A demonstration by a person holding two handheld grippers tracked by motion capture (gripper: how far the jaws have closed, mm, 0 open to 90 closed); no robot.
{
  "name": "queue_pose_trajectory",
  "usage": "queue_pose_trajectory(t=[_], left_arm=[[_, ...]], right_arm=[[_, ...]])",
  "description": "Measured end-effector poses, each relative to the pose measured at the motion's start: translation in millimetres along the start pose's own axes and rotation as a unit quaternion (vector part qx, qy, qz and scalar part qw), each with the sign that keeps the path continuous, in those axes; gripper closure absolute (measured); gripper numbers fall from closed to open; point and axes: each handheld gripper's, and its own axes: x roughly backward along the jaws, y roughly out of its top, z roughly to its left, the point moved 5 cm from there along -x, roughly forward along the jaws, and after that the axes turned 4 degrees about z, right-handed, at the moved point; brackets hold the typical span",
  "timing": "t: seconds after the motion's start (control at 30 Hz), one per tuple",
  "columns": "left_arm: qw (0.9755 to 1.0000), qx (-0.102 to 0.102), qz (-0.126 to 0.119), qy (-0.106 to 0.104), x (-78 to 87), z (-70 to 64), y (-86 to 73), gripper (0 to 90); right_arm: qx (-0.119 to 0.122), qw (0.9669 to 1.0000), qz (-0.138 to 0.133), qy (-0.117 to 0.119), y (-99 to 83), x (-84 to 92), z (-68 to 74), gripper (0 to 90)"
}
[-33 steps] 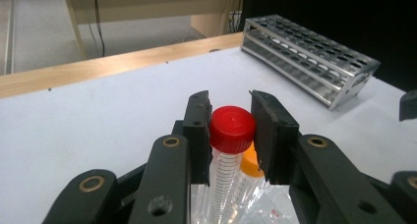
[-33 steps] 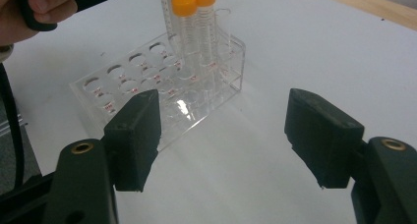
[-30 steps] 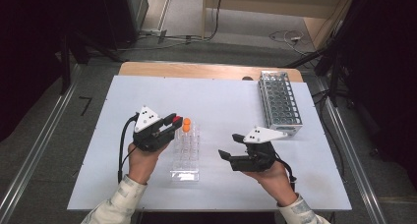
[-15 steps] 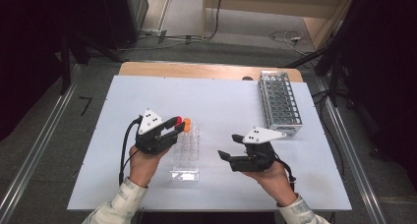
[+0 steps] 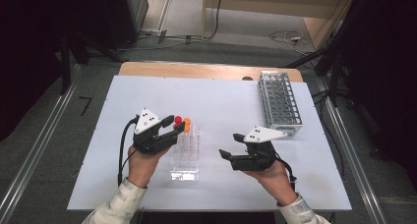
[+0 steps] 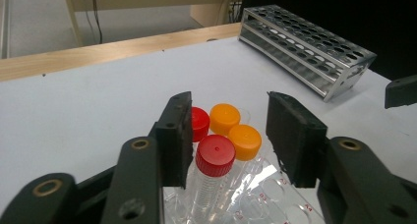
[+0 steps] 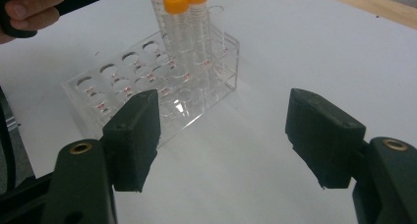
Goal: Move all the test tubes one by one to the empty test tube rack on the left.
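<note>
High view: the metal rack [image 5: 279, 102] lies upper right, well apart from the clear rack [image 5: 186, 153]. Left gripper [image 5: 177, 126], jaws just been opening, straddles a red-capped tube [image 6: 215, 155] without pressing. Right gripper [image 5: 230, 146] gapes over bare table [image 5: 221, 101].

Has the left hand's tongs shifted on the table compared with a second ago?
No. The left tongs sit at the same end of the clear rack; only their jaws have just been opening around the capped tubes.

Standing on the counter [image 5: 216, 101], left of frame centre: clear rack [image 5: 186, 153], four capped tubes [image 6: 215, 155] upright at its far end. Metal rack [image 5: 279, 102] lying at upper right, well apart. Left hand-held gripper [image 5: 176, 125] at the tubes, possibly just clear of them. Right hand-held gripper [image 5: 233, 146] right of the clear rack.
</note>
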Motion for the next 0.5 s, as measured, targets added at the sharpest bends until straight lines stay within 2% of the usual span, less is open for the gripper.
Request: queue_pose_trajectory(t=[0.1,0.43,0.5], left_arm=[[1.0000,0.003,0.001,0.000,1.1,-0.2,0.5,45.7],[0.9998,0.006,0.000,0.018,5.0,0.2,2.1,27.0],[0.9998,0.005,-0.001,0.018,5.2,-0.1,2.2,25.4]], right_arm=[[0.000,1.0000,0.000,-0.001,-0.5,-0.7,-1.2,27.3],[-0.008,1.0000,0.000,-0.005,-1.4,-0.5,-5.7,26.9],[-0.011,0.9999,0.000,-0.006,-1.6,-0.8,-6.2,26.5]])
